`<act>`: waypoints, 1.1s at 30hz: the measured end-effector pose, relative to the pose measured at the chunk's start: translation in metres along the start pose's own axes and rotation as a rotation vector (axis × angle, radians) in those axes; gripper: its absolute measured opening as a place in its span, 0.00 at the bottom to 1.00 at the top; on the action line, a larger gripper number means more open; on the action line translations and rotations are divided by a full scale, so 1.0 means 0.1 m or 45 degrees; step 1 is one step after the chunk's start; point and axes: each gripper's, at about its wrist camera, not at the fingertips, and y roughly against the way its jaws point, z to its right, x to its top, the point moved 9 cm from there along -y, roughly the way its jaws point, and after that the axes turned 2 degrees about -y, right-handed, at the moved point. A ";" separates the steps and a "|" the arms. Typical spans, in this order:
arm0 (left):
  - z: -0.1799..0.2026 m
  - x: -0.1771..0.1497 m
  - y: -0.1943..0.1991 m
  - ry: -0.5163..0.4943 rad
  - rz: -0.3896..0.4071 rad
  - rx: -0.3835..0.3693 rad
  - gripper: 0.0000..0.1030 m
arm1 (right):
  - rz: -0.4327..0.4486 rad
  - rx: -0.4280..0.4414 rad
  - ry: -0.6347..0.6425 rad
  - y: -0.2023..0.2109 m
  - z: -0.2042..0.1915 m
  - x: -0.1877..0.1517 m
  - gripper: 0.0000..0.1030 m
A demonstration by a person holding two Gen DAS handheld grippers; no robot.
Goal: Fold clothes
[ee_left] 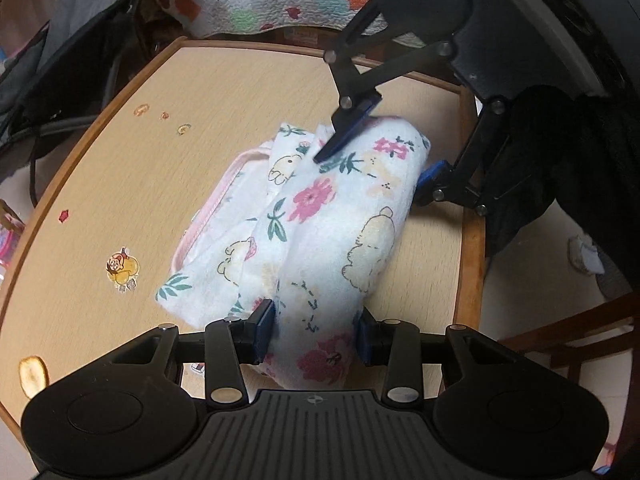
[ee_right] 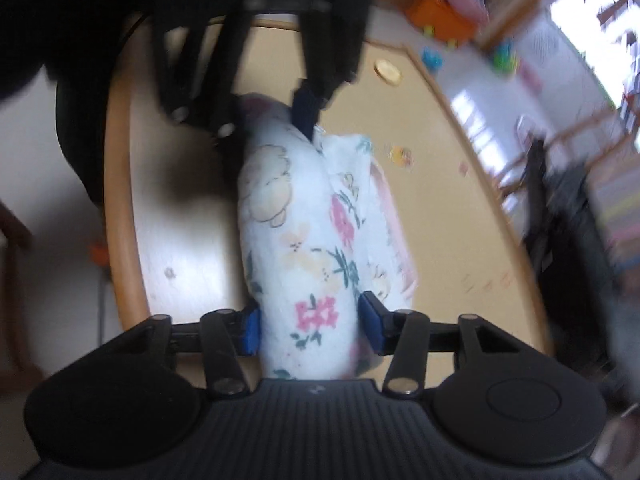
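White floral-print cotton garment (ee_left: 320,216), folded into thick roll, lies on pale wooden desk (ee_left: 140,184). Long axis runs claw to claw. Left claw (ee_left: 316,332) clenched on near end, right claw (ee_right: 310,328) on opposite end; both equally near.

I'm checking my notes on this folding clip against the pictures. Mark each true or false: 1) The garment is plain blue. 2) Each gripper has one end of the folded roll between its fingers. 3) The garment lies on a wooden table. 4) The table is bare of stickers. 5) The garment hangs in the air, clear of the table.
1) False: the garment is white with pink flowers and yellow cartoon animals.
2) True: the left gripper straddles one end, the right gripper the other.
3) True: it lies on the light wooden table.
4) False: several stickers, such as one cartoon sticker, are on the top.
5) False: it rests on the table.
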 end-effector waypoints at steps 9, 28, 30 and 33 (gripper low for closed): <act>-0.17 0.03 -0.04 0.211 0.015 -0.114 0.41 | -0.041 0.261 -0.185 -0.02 0.12 0.01 0.42; 0.22 -0.22 0.12 0.340 -0.130 -0.546 0.41 | -0.114 0.850 -0.469 0.21 -0.10 0.03 0.42; 0.15 -0.20 0.14 0.355 -0.129 -0.548 0.41 | -0.138 0.897 -0.515 0.22 -0.03 0.03 0.42; 0.03 -0.17 0.16 0.403 -0.139 -0.574 0.41 | -0.169 0.973 -0.606 0.18 0.10 0.00 0.42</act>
